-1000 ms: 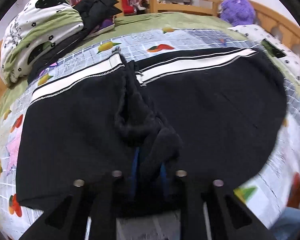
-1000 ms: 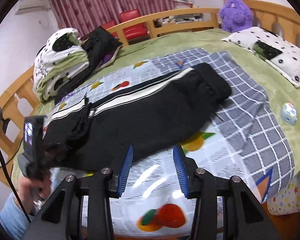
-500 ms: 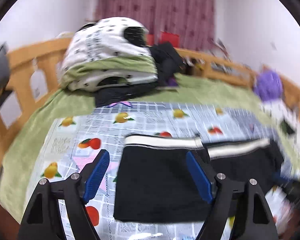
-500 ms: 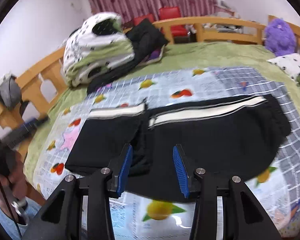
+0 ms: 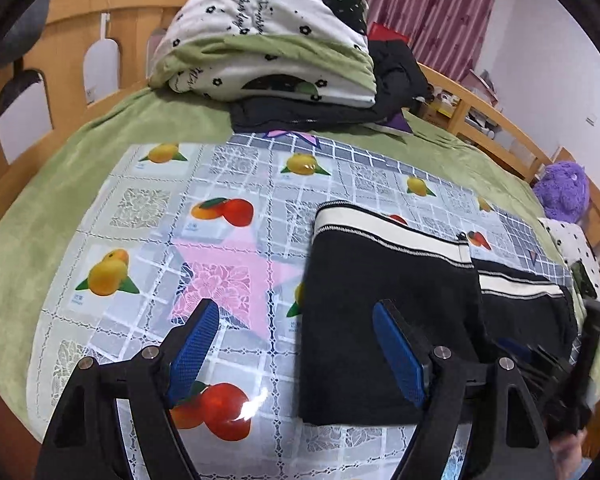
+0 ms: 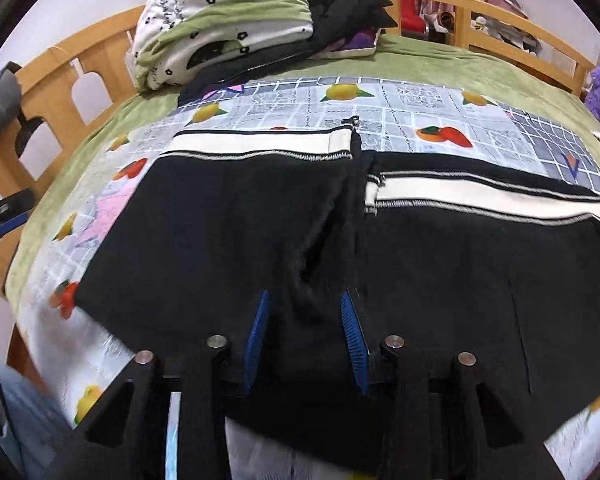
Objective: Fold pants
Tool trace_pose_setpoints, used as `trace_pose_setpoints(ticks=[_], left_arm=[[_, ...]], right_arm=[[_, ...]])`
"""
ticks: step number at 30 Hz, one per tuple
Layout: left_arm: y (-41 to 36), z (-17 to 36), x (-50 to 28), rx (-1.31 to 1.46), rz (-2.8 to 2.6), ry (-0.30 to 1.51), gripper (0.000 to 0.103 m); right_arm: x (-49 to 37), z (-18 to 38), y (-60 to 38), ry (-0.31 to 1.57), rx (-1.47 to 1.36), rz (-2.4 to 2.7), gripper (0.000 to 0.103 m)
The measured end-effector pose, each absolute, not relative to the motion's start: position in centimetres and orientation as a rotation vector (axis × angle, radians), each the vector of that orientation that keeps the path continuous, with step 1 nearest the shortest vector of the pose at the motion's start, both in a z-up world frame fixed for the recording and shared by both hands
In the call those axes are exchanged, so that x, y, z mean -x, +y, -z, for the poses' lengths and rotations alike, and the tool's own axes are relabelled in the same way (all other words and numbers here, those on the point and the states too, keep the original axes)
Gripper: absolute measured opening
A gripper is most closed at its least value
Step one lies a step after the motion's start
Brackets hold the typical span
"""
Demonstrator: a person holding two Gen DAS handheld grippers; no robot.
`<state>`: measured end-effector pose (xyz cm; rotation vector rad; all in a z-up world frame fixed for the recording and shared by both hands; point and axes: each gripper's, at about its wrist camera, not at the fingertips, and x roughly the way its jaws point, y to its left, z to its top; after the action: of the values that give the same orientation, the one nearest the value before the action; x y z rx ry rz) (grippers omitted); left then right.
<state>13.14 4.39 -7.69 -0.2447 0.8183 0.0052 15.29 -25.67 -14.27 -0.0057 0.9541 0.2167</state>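
Note:
Black pants (image 6: 236,232) with a white side stripe lie partly folded on a fruit-print cloth (image 5: 220,184) on the bed. The left part lies folded over, with its fold line near the middle. They also show in the left wrist view (image 5: 380,280). My left gripper (image 5: 296,344) is open and empty, above the cloth at the pants' left edge. My right gripper (image 6: 304,324) is open, low over the pants' near edge at the fold, with bunched black fabric between its blue pads (image 6: 256,328). The right gripper also shows at the right of the left wrist view (image 5: 540,360).
A folded white and green quilt (image 5: 268,40) and dark clothes (image 5: 312,112) are piled at the bed's far left. Wooden bed rails (image 6: 80,80) run round the bed. A purple plush toy (image 5: 564,192) and a spotted pillow (image 5: 580,248) lie at the far right.
My left gripper let go of the pants, opened wide and swung left off the fabric. My right gripper moved in from the right and came down over the pants' near edge at the fold.

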Motion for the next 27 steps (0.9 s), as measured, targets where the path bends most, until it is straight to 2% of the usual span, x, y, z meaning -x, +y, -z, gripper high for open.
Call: trace_pose_setpoints(ticks=[2, 3, 4, 6, 10, 14, 17, 18, 20, 22, 25, 27], left_arm=[[4.3, 8.0, -13.1, 0.220, -0.004, 0.821, 0.078], [4.3, 8.3, -13.1, 0.204, -0.011, 0.826, 0.078], [4.4, 8.4, -13.1, 0.197, -0.011, 0.832, 0.078], [4.6, 8.7, -13.2, 0.203, -0.002, 0.846, 0.078], [5.4, 9.2, -13.2, 0.251, 0.026, 0.872, 0.078], [5.3, 9.5, -13.6, 0.229, 0.008, 0.894, 0.078], [5.5, 9.4, -13.6, 0.243, -0.001, 0.899, 0.078], [5.6, 9.3, -13.5, 0.247, 0.001, 0.897, 0.078], [5.5, 9.2, -13.6, 0.240, 0.000, 0.894, 0.078], [5.5, 9.4, -13.6, 0.229, -0.014, 0.898, 0.078], [5.5, 9.7, -13.7, 0.237, -0.009, 0.911, 0.078], [5.4, 9.8, -13.8, 0.241, -0.008, 0.914, 0.078]], right_arm=[[-16.6, 15.3, -25.4, 0.972, 0.024, -0.188, 0.034], [-17.1, 16.0, -25.4, 0.991, 0.029, -0.167, 0.024], [-17.3, 16.3, -25.4, 1.008, 0.030, -0.166, 0.005], [-17.0, 15.5, -26.2, 1.014, -0.054, -0.235, 0.006], [-15.0, 12.9, -32.1, 0.947, -0.423, -0.280, 0.005], [-14.9, 16.9, -30.7, 1.177, -0.312, -0.240, 0.006], [-14.3, 15.6, -29.7, 1.131, -0.225, -0.241, 0.010], [-14.2, 15.1, -29.6, 1.110, -0.212, -0.233, 0.013], [-14.2, 14.5, -29.5, 1.069, -0.188, -0.201, 0.038], [-14.7, 15.2, -29.7, 1.066, -0.224, -0.181, 0.044], [-16.2, 18.2, -29.4, 1.150, -0.274, -0.185, 0.045], [-16.1, 18.4, -28.8, 1.088, -0.251, -0.156, 0.028]])
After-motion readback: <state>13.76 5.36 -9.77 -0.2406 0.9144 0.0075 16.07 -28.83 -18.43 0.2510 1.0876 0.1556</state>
